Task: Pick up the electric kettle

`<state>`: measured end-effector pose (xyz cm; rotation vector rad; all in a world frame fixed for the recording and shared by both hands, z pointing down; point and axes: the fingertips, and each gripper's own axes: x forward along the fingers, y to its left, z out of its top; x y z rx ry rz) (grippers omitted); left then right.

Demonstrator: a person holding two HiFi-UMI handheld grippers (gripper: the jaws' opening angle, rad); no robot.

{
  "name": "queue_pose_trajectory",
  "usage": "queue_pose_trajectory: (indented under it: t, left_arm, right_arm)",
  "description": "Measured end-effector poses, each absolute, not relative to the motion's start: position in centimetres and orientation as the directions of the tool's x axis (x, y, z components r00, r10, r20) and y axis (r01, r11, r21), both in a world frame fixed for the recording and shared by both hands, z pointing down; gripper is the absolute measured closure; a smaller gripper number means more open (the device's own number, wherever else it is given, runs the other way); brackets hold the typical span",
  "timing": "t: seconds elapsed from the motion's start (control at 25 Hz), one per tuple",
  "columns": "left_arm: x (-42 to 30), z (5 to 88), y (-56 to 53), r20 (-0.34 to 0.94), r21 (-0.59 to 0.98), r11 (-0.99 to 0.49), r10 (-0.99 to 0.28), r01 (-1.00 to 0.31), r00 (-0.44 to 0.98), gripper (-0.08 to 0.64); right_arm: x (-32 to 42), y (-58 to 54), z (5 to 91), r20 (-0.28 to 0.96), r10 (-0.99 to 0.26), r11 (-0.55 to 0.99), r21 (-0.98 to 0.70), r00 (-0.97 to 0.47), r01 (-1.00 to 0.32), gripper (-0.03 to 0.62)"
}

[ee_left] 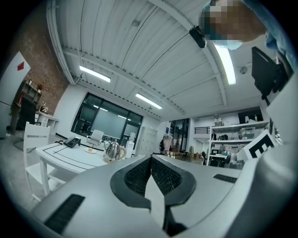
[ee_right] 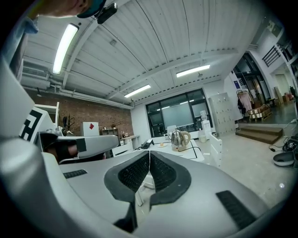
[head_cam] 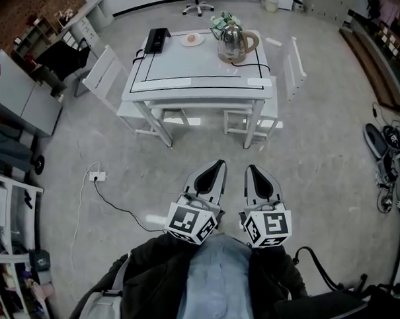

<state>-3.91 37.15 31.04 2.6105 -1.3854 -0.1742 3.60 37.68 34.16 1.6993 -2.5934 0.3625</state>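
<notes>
A steel electric kettle [head_cam: 235,43] with a beige handle stands at the far right corner of the white table [head_cam: 190,79], well ahead of me. Both grippers hover side by side over the floor, close to my lap and far short of the table. My left gripper [head_cam: 221,163] is shut with nothing in it, and so is my right gripper [head_cam: 250,168]. In the left gripper view the kettle [ee_left: 113,151] is small, left of the closed jaws. The right gripper view has the kettle [ee_right: 179,138] just right of the closed tips [ee_right: 149,153].
A black device [head_cam: 157,39] and a small plate [head_cam: 191,39] share the table with the kettle. White chairs stand at its left [head_cam: 101,75] and right [head_cam: 293,60], and a bench [head_cam: 189,112] is tucked under the near side. A power strip [head_cam: 97,176] with its cable lies on the floor at left.
</notes>
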Motion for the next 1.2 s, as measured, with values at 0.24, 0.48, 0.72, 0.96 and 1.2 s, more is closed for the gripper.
queue_pose_trajectory:
  t: [0.24, 0.48, 0.72, 0.96, 1.2]
  left_arm:
    - [-6.8, 29.8, 32.5, -0.064, 0.219, -0.55, -0.833, -0.806, 0.55, 0.552]
    - [-8.0, 31.0, 29.7, -0.036, 0.249, -0.561, -0.82, -0.79, 0.571, 0.552]
    - [-8.0, 32.4, 28.3, 0.002, 0.275, -0.567, -0.807, -0.776, 0.591, 0.552]
    - [-7.0, 33.4, 26.5, 0.032, 0.278, -0.572, -0.798, -0.772, 0.602, 0.552]
    - [-6.6, 33.8, 23.3, 0.06, 0.266, -0.554, -0.807, -0.789, 0.587, 0.552]
  right_arm:
    - [0.4, 33.0, 32.8, 0.128, -0.897, 0.406, -0.146, -0.424, -0.902, 0.574]
    - [-0.7, 30.4, 33.2, 0.144, -0.905, 0.38, -0.148, -0.4, -0.913, 0.574]
    - [-0.6, 29.2, 34.0, 0.171, -0.913, 0.345, -0.157, -0.37, -0.925, 0.574]
    - [0.5, 27.3, 34.9, 0.187, -0.916, 0.323, -0.177, -0.354, -0.93, 0.574]
    - [1.2, 24.1, 35.3, 0.183, -0.912, 0.33, -0.2, -0.366, -0.922, 0.574]
